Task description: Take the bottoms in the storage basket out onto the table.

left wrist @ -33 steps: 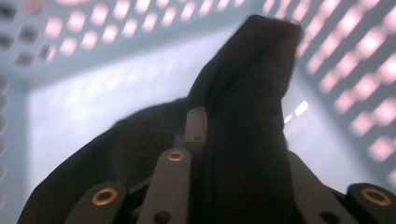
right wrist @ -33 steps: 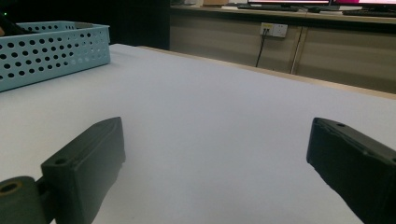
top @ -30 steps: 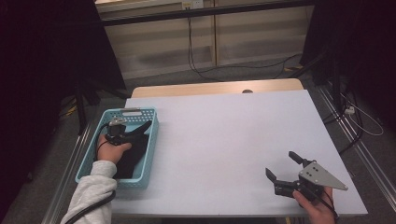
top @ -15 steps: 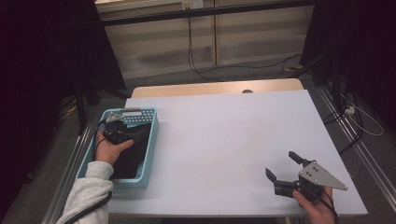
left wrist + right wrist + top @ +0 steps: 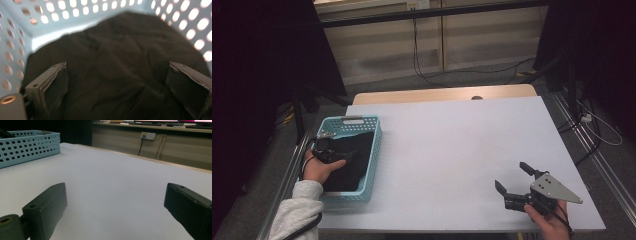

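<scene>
While the left gripper (image 5: pixel 117 82) hangs inside the pale blue perforated plastic basket (image 5: pixel 373 150), its jaws have just been opening and now stand wide, with the dark crumpled cloth (image 5: pixel 120 57) lying below and between them but not pinched by either pad. That cloth sits wholly within the basket, filling most of its floor and bunched up toward the walls. The step in hand looks like a release of the cloth into the basket, and to do it well the left gripper should lift straight up out of the basket, keeping the jaws spread so no fold snags on a pad and gets dragged back over the rim. A slow rise also helps, since the basket is light and could shift if a wall is caught.

To the right of the basket stretches the white table top (image 5: pixel 462 145), bare and smooth. Well apart from the basket, at the near right corner, the right gripper (image 5: pixel 515 181) rests low over the table with its jaws spread wide and nothing between them. Beyond the table, farther from the basket, a pale wooden bench edge (image 5: pixel 442 94) runs along the far side, then a beige wall panel (image 5: pixel 462 35) with black cables (image 5: pixel 417 50) trailing down to a grey floor (image 5: pixel 437 77).
</scene>
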`<state>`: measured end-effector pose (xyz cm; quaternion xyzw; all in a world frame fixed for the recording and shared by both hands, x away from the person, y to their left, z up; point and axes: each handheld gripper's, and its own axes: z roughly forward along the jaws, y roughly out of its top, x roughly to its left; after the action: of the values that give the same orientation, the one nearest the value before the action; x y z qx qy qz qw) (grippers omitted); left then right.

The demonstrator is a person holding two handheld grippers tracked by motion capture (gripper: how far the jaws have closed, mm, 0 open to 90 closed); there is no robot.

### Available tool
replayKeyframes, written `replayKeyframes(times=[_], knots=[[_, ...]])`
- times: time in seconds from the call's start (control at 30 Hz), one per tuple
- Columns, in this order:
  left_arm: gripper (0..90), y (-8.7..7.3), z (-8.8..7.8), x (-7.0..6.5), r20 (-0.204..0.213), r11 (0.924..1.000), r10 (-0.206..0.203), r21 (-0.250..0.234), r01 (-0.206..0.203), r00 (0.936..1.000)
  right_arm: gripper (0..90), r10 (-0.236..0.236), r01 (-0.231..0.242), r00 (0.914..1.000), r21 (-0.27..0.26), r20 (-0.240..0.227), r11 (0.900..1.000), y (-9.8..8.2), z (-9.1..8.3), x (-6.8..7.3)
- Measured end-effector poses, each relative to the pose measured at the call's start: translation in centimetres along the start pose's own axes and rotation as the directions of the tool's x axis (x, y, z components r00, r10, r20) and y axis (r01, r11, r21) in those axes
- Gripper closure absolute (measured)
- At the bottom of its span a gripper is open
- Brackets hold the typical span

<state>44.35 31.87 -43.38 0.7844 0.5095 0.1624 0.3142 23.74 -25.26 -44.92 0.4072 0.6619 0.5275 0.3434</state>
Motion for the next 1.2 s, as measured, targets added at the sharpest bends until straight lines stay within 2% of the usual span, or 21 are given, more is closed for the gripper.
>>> replayKeyframes(times=[0.1,0.13,0.17,0.2,0.3,0.37,0.47,0.57,0.73,1.03,1.07,1.13,1.2], knots=[[3.0,-0.7,0.7,0.2,0.015,0.9976,-0.053,0.047,0.052,0.9985,3.7,0.003,-0.003,1.0000,0.001,0.000,1.000,0.0,0.0,0.0],[0.8,-1.0,1.1,0.2,0.027,0.9935,-0.099,0.058,0.098,0.9947,3.7,0.003,-0.003,1.0000,0.001,-0.001,1.000,0.0,0.0,0.0],[0.0,-1.1,1.0,0.3,0.039,0.9913,-0.115,0.070,0.112,0.9926,3.7,0.002,-0.002,1.0000,0.001,-0.002,1.000,0.0,0.0,0.0],[0.0,-1.2,1.1,0.2,0.029,0.9931,-0.104,0.059,0.102,0.9942,3.7,0.002,-0.002,1.0000,0.001,-0.002,1.000,0.0,0.0,0.0],[0.0,-1.1,1.0,0.0,0.027,0.9916,-0.100,0.084,0.098,0.9946,3.7,0.001,-0.001,1.0000,0.000,-0.003,1.000,0.0,0.0,0.0],[0.0,-1.1,1.0,-0.2,0.028,0.9888,-0.122,0.090,0.119,0.9921,3.7,0.002,-0.002,1.0000,0.001,-0.002,1.000,0.0,0.0,0.0],[0.2,-1.2,1.2,-0.6,0.023,0.9911,-0.105,0.085,0.102,0.9942,3.7,0.003,-0.003,1.0000,-0.001,-0.002,1.000,0.0,0.0,0.0],[3.5,-1.0,1.2,-1.5,0.027,0.9924,-0.059,0.110,0.056,0.9979,3.7,0.003,-0.003,1.0000,0.002,-0.004,1.000,0.0,0.0,0.0],[15.9,-0.4,1.2,-2.0,0.039,0.9918,-0.003,0.128,-0.002,0.9992,3.7,0.002,-0.002,1.0000,0.000,-0.007,1.000,0.0,0.1,0.0],[48.9,0.5,1.3,-2.5,0.057,0.9901,0.007,0.140,-0.015,0.9984,3.7,0.000,0.000,1.0000,-0.004,-0.005,1.000,0.0,0.0,-0.1],[51.0,0.6,1.4,-2.5,0.057,0.9898,0.006,0.142,-0.014,0.9984,3.7,-0.001,0.001,1.0000,-0.003,-0.005,1.000,0.0,0.0,-0.1],[55.0,0.8,1.5,-2.5,0.057,0.9894,-0.021,0.145,0.013,0.9981,3.7,-0.011,0.011,0.9999,0.000,-0.003,1.000,0.1,0.0,0.0],[56.9,0.9,1.6,-2.5,0.060,0.9887,-0.013,0.150,0.003,0.9981,3.7,-0.016,0.016,0.9999,0.000,-0.006,1.000,0.1,0.0,0.0]])
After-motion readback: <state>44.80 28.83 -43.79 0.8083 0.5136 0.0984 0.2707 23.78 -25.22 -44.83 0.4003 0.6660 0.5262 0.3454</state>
